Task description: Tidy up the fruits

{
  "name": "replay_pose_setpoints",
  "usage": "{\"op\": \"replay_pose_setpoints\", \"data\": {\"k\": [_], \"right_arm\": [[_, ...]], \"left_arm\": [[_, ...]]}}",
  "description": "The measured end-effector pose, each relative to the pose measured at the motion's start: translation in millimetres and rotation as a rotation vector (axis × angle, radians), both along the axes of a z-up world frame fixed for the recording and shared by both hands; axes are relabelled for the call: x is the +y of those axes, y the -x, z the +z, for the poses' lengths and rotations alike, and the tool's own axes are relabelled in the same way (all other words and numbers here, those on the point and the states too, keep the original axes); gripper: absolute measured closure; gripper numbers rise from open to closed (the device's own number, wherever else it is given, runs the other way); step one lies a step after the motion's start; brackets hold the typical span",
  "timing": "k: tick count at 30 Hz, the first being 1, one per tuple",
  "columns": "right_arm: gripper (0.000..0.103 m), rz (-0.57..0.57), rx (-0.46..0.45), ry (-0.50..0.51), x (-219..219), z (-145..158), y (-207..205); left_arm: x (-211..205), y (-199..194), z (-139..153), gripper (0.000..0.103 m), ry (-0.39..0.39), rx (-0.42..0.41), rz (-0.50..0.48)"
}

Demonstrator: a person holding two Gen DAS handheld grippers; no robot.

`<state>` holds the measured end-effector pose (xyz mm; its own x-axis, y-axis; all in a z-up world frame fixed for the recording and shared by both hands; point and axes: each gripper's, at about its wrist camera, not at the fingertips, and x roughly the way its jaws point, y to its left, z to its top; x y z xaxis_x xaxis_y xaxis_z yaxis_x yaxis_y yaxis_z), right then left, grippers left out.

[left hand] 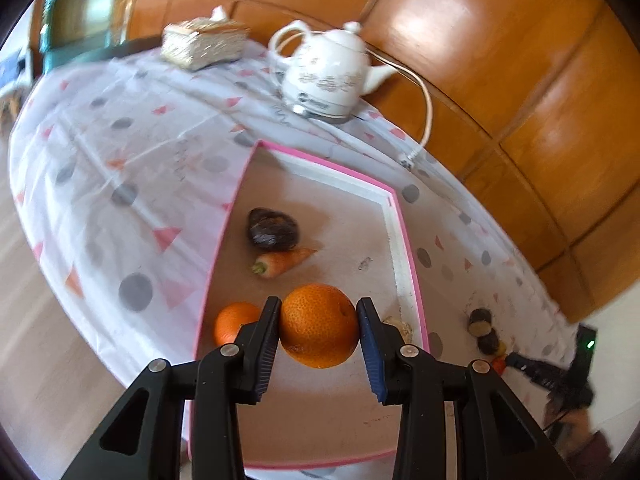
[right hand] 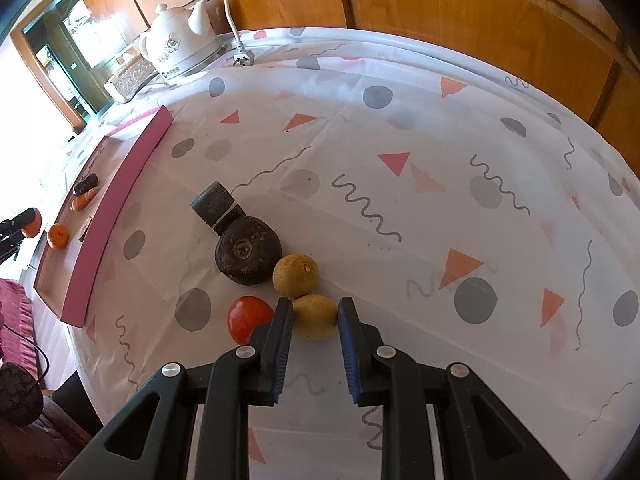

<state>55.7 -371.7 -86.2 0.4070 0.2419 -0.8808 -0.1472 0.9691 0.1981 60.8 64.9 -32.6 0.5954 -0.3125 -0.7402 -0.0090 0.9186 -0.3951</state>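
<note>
My left gripper (left hand: pixel 318 330) is shut on a large orange (left hand: pixel 319 326), held above the pink-rimmed tray (left hand: pixel 404 216). Inside the tray lie a smaller orange (left hand: pixel 232 320), a carrot (left hand: pixel 282 262) and a dark purple vegetable (left hand: pixel 272 229). In the right wrist view my right gripper (right hand: pixel 315 314) is shut on a small yellow-green fruit (right hand: pixel 315 316) resting on the tablecloth. A second brownish round fruit (right hand: pixel 296 275) touches it from behind. A red tomato (right hand: pixel 249 317) lies just left of the left finger. A dark round vegetable (right hand: pixel 247 249) and a dark cut piece (right hand: pixel 216 204) sit beyond.
A white kettle (left hand: pixel 326 74) with its cord and plug (left hand: pixel 408 158) stands at the table's far edge beside a woven tissue box (left hand: pixel 202 42). Wooden wall panels (left hand: pixel 520 60) back the table. The patterned tablecloth (right hand: pixel 440 160) spreads to the right of the fruits.
</note>
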Motion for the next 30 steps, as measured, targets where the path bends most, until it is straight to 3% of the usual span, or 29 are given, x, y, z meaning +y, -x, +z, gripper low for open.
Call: {"op": "replay_pose_setpoints", "data": {"k": [4, 12, 16, 22, 24, 26, 28, 30], "right_arm": [[0.080, -0.008, 0.000, -0.010, -1, -1, 0], [0.080, -0.006, 0.000, -0.014, -2, -1, 1], [0.080, -0.005, 0.001, -0.012, -2, -1, 1], [0.080, -0.007, 0.005, -0.025, -4, -1, 1], [0.077, -0.007, 0.012, -0.038, -4, -2, 0], [0.076, -0.004, 0.024, -0.044, -4, -4, 0], [0.076, 0.000, 0.016, -0.030, -2, -3, 0], [0.077, 0.004, 0.013, -0.022, 0, -3, 1]], "left_arm": [[-24, -17, 2, 0.064, -0.071, -0.037, -0.060], [-44, -78, -6, 0.064, -0.158, -0.025, -0.044], [-47, -91, -6, 0.047, -0.212, -0.042, -0.012], [-39, -76, -4, 0.041, -0.221, -0.019, 0.042], [-39, -64, -2, 0.040, -0.259, -0.031, 0.055], [-40, -46, 1, 0.023, -0.323, -0.058, 0.083], [-39, -31, 4, 0.012, -0.361, -0.093, 0.113], [-37, -17, 6, 0.010, -0.374, -0.123, 0.124]]}}
